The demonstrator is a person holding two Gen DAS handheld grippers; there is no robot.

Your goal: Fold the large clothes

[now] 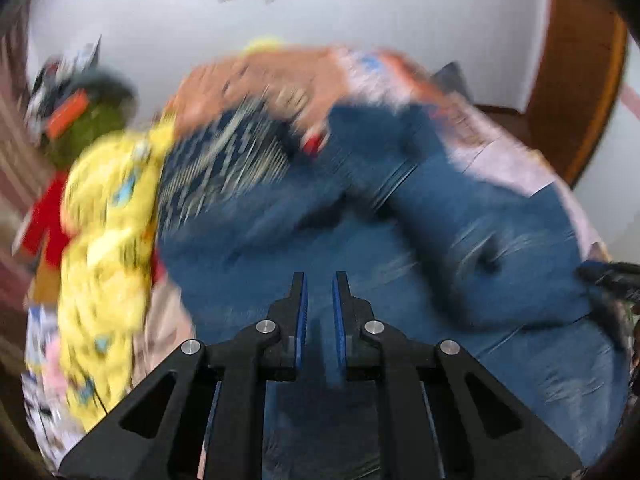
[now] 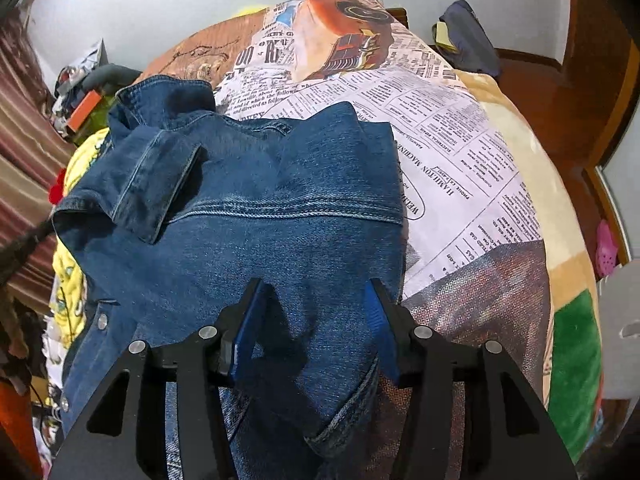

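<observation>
Left gripper first: its blue pads stand narrow, a thin slit between them, and through the motion blur no cloth can be made out pinched there, though the smear makes that hard to swear to. Just beyond its tips lies the denim jacket, filling the middle of that view.

Over to the right gripper: jaws partly apart, hanging over the denim jacket near its right edge, blue pads either side of the fabric below and clear of it. The jacket lies spread on the newspaper-print bedcover, collar flopped over toward the left, a stitched seam running across the back. Left of the jacket sits a yellow printed cloth; beyond the jacket's far right, a dark garment rests at the bed's edge.
</observation>
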